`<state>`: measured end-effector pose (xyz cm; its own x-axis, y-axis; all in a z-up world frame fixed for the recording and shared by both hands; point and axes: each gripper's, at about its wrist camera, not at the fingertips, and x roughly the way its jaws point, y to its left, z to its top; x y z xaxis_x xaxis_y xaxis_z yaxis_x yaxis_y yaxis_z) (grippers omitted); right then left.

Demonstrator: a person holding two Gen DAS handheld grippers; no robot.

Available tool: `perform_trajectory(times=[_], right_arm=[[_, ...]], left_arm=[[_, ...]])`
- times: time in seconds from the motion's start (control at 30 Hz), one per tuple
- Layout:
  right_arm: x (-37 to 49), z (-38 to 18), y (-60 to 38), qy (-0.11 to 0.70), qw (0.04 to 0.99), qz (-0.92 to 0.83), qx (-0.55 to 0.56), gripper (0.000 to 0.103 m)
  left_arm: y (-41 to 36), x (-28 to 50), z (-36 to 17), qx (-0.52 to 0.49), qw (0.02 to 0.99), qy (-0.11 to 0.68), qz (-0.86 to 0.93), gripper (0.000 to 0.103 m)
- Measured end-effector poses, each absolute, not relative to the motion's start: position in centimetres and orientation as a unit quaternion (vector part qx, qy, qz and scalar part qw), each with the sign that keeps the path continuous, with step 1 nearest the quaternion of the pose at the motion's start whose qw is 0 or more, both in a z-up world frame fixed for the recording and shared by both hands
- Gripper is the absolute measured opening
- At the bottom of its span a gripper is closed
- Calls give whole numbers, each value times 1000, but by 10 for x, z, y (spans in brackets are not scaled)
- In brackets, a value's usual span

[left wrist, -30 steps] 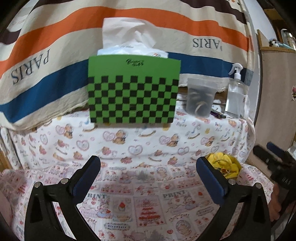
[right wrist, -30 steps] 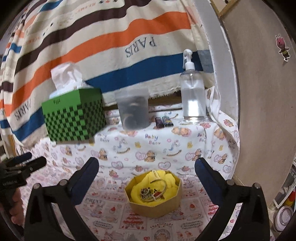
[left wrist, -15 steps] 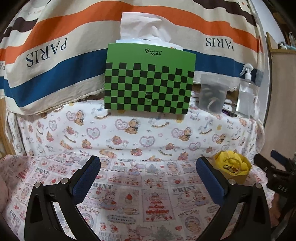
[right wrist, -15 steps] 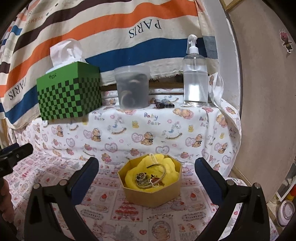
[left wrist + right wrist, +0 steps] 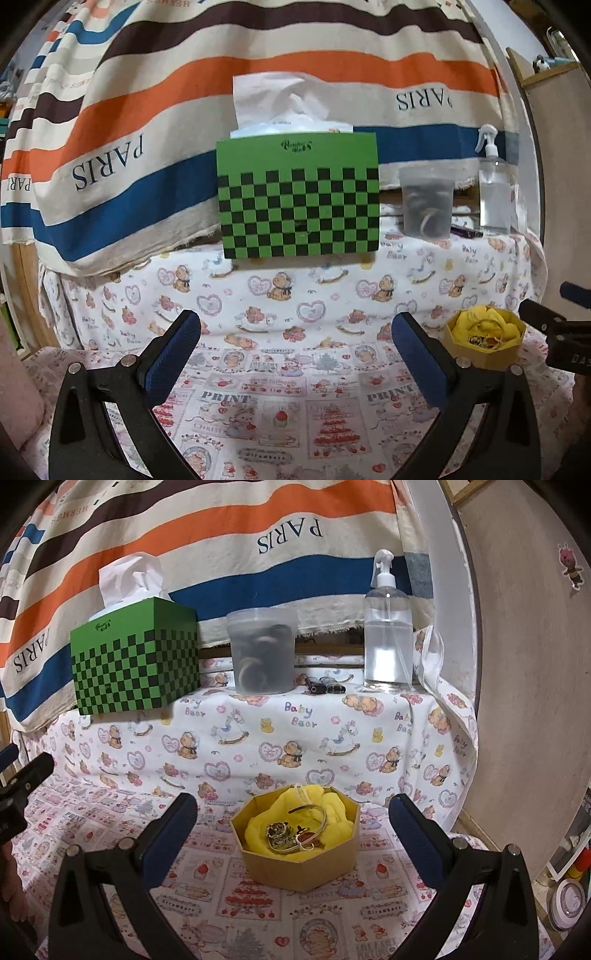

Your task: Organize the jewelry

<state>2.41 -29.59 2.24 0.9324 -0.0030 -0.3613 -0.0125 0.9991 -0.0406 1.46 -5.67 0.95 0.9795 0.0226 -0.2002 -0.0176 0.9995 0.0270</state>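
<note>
Sitting on yellow cloth, gold jewelry [image 5: 295, 836] fills a hexagonal box [image 5: 299, 867]. Right gripper [image 5: 293, 830] and left gripper [image 5: 295, 350] jaws wide apart, holding nothing.

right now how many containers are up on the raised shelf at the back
3: the green checkered tissue box at the left, the translucent tub in the middle, and the clear spray bottle at the right. Two small dark items lie between tub and bottle; more could be hidden behind.
</note>
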Motion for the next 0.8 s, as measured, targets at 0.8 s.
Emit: perform_trajectory(times=[0.8], right_arm=[[26, 22, -297, 183, 983, 4, -23, 103]], left_arm=[[-54, 30, 0, 0, 988, 154, 7, 103]])
